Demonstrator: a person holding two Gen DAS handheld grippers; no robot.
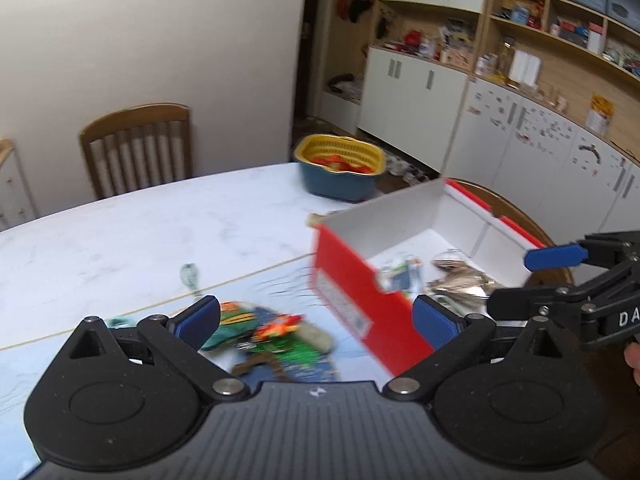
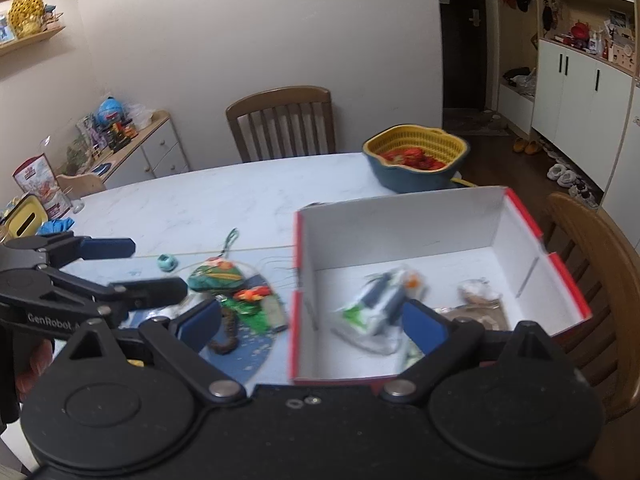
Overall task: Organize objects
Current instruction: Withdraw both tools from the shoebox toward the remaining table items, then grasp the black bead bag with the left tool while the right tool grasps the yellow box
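A red box (image 1: 348,284) with a white inside (image 2: 400,224) stands open on the table's right side. A clear packet (image 2: 376,304) and a silvery-brown packet (image 2: 476,298) lie in it; the left wrist view shows the clear packet (image 1: 400,274) too. Left of the box, on a blue mat, lie a green embroidered pouch (image 2: 216,276), an orange trinket (image 2: 252,294), a brown bead string (image 2: 228,338) and a small teal ball (image 2: 167,262). My left gripper (image 1: 316,320) is open above this pile (image 1: 272,332), holding nothing. My right gripper (image 2: 312,324) is open over the box's near edge, also holding nothing.
A yellow strainer basket (image 1: 304,152) in a blue bowl holds red things at the table's far edge (image 2: 372,148). The marble table (image 2: 200,208) has wooden chairs (image 2: 280,120) behind it and at its right (image 2: 592,248). Cabinets and cluttered shelves line the walls.
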